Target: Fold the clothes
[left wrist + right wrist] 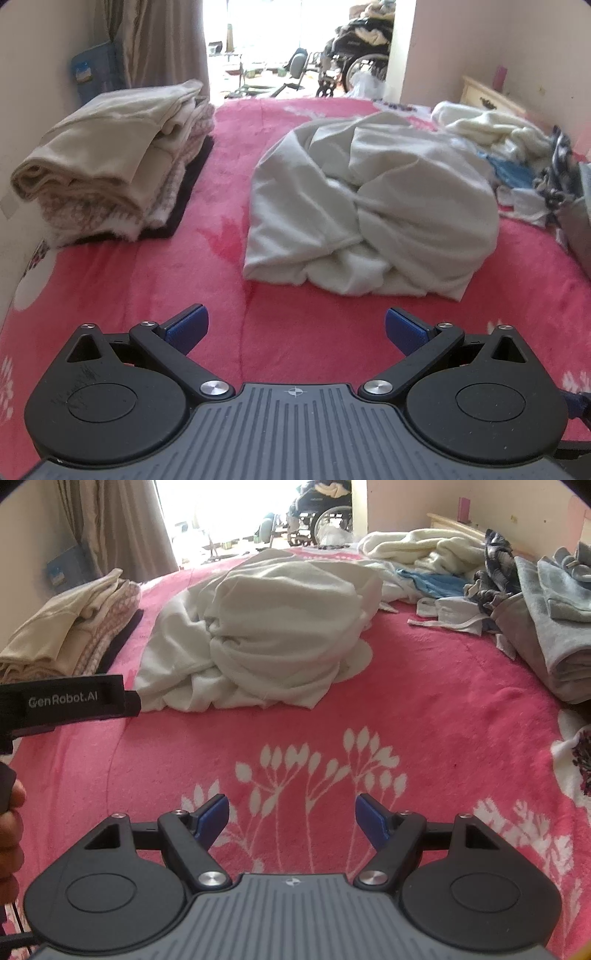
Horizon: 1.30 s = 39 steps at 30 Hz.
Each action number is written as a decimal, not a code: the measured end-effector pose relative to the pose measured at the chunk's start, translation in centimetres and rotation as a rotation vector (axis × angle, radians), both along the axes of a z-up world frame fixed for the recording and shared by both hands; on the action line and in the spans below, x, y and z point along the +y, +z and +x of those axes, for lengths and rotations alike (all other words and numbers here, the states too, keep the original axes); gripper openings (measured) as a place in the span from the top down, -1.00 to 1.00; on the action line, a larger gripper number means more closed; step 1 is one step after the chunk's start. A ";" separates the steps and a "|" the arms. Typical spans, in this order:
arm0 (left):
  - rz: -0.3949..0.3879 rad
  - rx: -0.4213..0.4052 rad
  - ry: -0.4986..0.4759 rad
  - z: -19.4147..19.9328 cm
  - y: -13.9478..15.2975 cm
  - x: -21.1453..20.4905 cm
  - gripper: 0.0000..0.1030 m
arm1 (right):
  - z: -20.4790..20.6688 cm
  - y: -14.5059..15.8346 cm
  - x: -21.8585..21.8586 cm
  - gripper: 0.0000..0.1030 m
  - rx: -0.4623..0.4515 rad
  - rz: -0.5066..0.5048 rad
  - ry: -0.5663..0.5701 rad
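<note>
Right wrist: left claw (129, 701) mostly cut off; both claws released, right claw (291, 819) empty.

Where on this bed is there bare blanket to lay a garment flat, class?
Free: the near pink blanket, between both open grippers and the crumpled white garment; also a strip between that garment and the folded stack. Crowded: the far right, under the unfolded pile.

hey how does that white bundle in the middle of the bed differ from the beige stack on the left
The white bundle is one crumpled, twisted garment; the beige stack is several pieces folded flat and layered. The white bundle lies mid-bed, straight ahead of the open left gripper; the beige stack sits at the bed's left edge by the wall. The bundle is plain white; the stack mixes beige, patterned and dark layers. Both rest on the pink blanket.
</note>
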<state>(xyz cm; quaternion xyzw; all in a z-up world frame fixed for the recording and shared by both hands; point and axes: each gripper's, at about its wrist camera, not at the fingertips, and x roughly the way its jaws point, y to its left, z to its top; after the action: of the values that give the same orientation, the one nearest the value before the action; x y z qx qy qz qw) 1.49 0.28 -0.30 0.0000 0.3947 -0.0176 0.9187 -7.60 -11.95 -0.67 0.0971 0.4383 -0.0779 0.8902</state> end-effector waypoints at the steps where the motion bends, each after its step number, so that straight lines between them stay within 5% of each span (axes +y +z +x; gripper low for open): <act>1: 0.005 -0.012 -0.005 0.3 0.1 -0.1 -1.00 | 0.1 0.1 -0.1 -0.51 -0.006 0.002 -0.003; 10: 0.006 -0.077 -0.039 3.3 0.6 -0.5 -1.00 | 1.9 1.1 -1.8 -0.51 -0.050 0.010 -0.007; 23: 0.051 -0.132 -0.107 9.7 -1.9 -0.5 -1.00 | 10.8 1.4 -3.8 -0.53 -0.134 -0.042 0.072; 32: 0.089 -0.084 -0.189 14.6 -6.4 -0.7 -1.00 | 19.6 0.9 -3.9 -0.70 -0.251 -0.012 0.139; 39: 0.037 -0.046 -0.200 15.8 -8.4 -0.3 -0.91 | 23.6 -2.3 -3.0 -0.75 -0.202 -0.083 0.131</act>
<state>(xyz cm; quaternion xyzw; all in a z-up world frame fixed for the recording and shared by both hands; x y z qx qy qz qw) 17.34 -0.06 -8.72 0.0567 0.3719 -0.1022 0.9209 15.97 -14.98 -2.95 0.0387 0.3483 -0.0278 0.9362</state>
